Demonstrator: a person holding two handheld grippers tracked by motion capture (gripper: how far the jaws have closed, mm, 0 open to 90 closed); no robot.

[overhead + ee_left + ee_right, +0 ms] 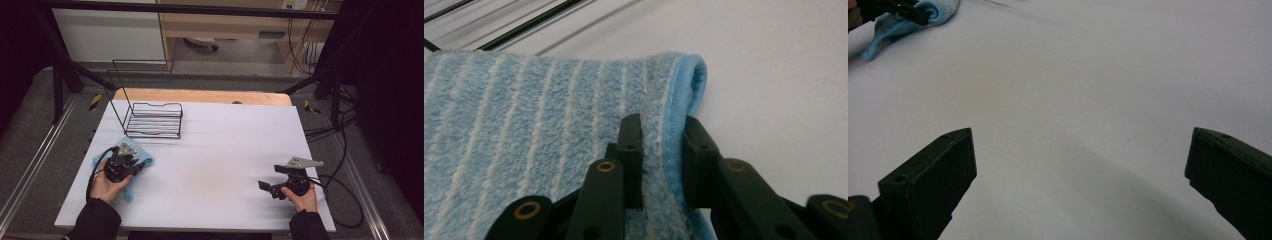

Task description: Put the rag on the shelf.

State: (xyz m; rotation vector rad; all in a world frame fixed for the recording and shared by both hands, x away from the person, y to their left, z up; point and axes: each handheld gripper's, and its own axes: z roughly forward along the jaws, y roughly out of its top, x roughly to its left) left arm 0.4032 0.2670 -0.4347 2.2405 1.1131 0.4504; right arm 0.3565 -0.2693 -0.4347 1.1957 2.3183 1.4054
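Note:
A light blue striped towel [141,150] lies bunched on the white table [225,150] at the left, under my left hand. My left gripper [139,166] sits on top of it. In the left gripper view the towel [524,115] is fluffy with pale stripes, and my left gripper [663,135] has its two black jaws pinched on the towel's folded right hem. My right gripper [272,187] rests low over bare table at the front right, its jaws wide apart with nothing between them [1080,145]. The towel [943,10] and the other gripper's jaws appear far off in the right gripper view.
A black wire rack [152,120] stands at the back left of the table, just beyond the towel. A wooden strip [200,95] runs along the far edge. Cables [345,200] loop off the table's right side.

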